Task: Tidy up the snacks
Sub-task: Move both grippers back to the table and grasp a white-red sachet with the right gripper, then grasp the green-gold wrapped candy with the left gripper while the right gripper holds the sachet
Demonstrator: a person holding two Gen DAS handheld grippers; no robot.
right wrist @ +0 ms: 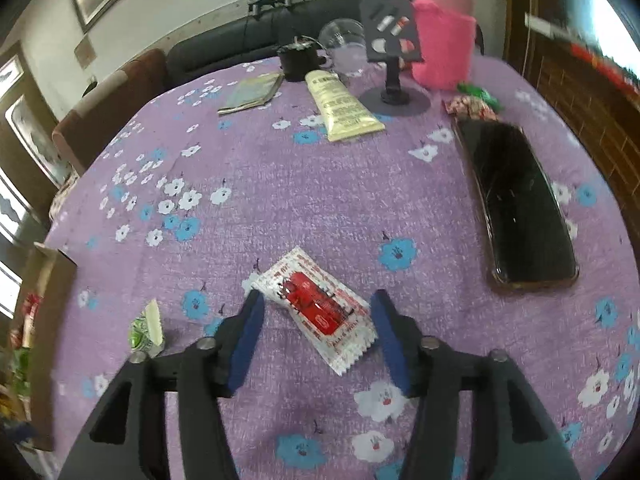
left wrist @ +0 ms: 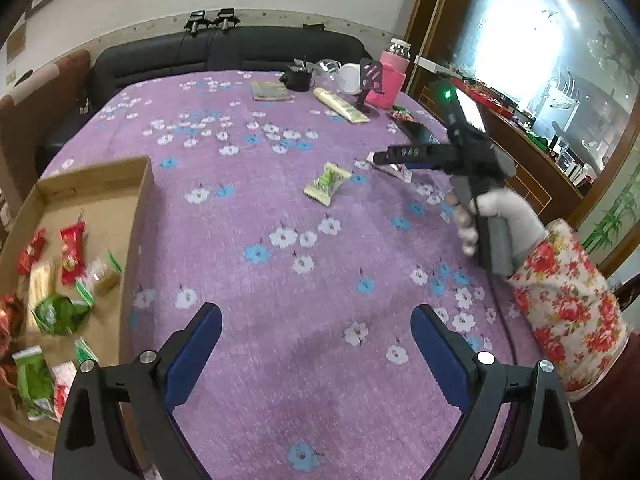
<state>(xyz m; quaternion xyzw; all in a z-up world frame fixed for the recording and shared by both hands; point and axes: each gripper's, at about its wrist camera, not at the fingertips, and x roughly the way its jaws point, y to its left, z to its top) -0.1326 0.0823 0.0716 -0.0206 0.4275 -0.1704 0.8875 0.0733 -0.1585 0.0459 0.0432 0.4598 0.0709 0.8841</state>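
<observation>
A white and red snack packet (right wrist: pixel 320 308) lies flat on the purple flowered tablecloth (right wrist: pixel 320 184). My right gripper (right wrist: pixel 318 312) is open, its blue pads on either side of the packet, just above it. In the left wrist view the right gripper (left wrist: pixel 380 158) hovers over that packet (left wrist: pixel 394 170). A green and white snack (left wrist: pixel 327 183) lies to its left and shows at the left edge of the right wrist view (right wrist: pixel 146 330). My left gripper (left wrist: pixel 316 328) is open and empty over bare cloth. A cardboard box (left wrist: pixel 138 216) at left holds several red and green snacks.
At the table's far side stand a pink-sleeved bottle (right wrist: pixel 442 48), a phone stand (right wrist: pixel 394 60), a cream tube (right wrist: pixel 342 106), a black pot (right wrist: pixel 298 60), a glass bowl (right wrist: pixel 344 42) and a booklet (right wrist: pixel 252 92). A black phone (right wrist: pixel 516 208) lies at right, more wrapped snacks (right wrist: pixel 472 106) behind it.
</observation>
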